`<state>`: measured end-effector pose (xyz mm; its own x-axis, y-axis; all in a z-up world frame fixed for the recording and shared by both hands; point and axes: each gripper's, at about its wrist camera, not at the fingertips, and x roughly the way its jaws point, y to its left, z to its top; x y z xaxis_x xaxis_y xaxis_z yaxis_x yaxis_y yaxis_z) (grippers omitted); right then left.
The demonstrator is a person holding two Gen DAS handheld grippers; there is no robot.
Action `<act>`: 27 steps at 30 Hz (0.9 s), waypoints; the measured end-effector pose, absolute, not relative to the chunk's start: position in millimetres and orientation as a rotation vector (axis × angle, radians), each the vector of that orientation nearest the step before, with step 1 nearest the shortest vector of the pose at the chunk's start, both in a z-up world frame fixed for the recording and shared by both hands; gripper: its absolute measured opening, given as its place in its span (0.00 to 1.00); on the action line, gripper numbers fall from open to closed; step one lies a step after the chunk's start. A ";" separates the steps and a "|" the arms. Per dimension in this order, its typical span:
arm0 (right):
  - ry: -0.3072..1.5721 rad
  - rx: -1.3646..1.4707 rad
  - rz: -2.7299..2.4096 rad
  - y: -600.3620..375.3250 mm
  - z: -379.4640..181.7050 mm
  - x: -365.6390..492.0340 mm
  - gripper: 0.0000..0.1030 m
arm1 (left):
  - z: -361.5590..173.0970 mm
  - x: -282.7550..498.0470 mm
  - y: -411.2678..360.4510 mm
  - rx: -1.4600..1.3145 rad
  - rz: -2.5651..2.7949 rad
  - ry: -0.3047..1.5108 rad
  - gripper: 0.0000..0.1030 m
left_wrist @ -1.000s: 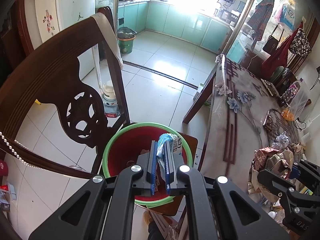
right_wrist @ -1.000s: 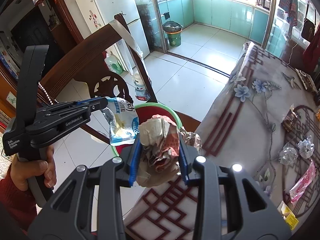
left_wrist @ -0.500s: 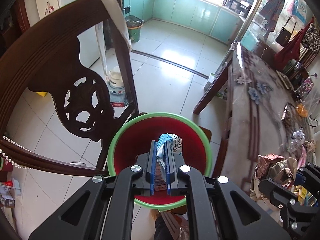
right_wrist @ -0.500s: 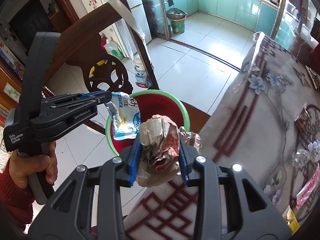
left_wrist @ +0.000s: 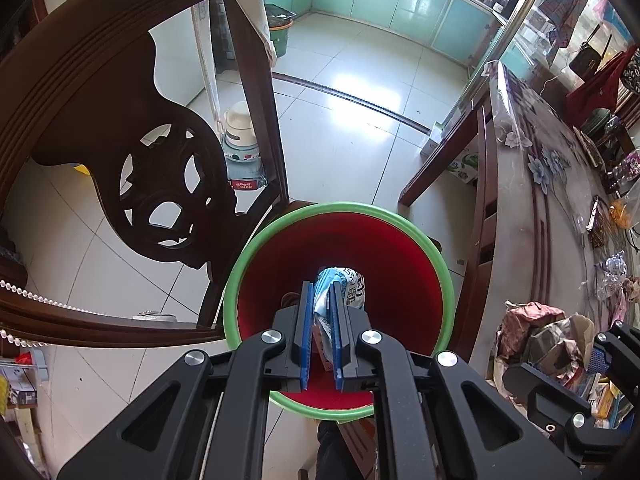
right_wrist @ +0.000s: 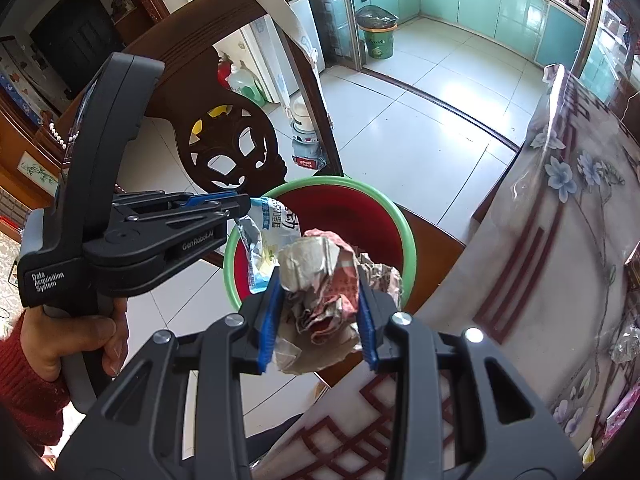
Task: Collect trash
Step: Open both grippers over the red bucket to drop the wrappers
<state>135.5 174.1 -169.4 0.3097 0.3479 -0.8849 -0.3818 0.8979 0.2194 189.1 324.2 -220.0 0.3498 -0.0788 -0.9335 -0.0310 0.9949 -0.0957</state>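
Pale floor tiles and a dark carved chair (left_wrist: 132,152) surround a red bin (left_wrist: 400,264) with a green rim, which sits directly beyond the left gripper (left_wrist: 323,320). Its blue fingers (left_wrist: 306,332) pinch a light-blue wrapper (left_wrist: 340,284) over the bin's mouth. The right gripper (right_wrist: 320,320), beside the patterned table (right_wrist: 560,260), is clamped on a crumpled paper wad (right_wrist: 324,280), seemingly just short of the bin's near rim.

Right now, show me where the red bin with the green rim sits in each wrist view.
Left wrist: the bin is low centre, seen from above, behind the left gripper holding a blue-white wrapper.
Right wrist: the bin is mid-frame, partly hidden by the crumpled paper.
Shared landmark: the carved chair back, up-left of the bin.
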 end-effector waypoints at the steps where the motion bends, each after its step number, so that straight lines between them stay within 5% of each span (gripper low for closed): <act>1: 1.160 -0.035 0.482 174.7 -169.7 136.1 0.32 | -220.5 190.1 323.9 -0.101 -0.031 1.215 0.08; 3: 1.158 -0.038 0.480 175.4 -169.9 137.0 0.33 | -220.9 191.6 322.4 -0.100 -0.031 1.215 0.10; 6: 1.161 -0.041 0.480 175.8 -169.5 137.7 0.36 | -218.2 191.5 321.5 -0.088 -0.013 1.196 0.49; 7: 1.162 -0.040 0.482 176.1 -169.3 138.0 0.38 | -216.3 191.1 321.7 -0.085 -0.010 1.187 0.51; 18: 1.117 -0.038 0.498 176.1 -156.8 135.4 0.69 | -208.8 188.5 328.1 -0.093 0.030 1.176 0.64; 27: 1.097 -0.039 0.482 166.3 -149.8 126.6 0.75 | -196.5 178.9 324.8 -0.088 0.041 1.147 0.64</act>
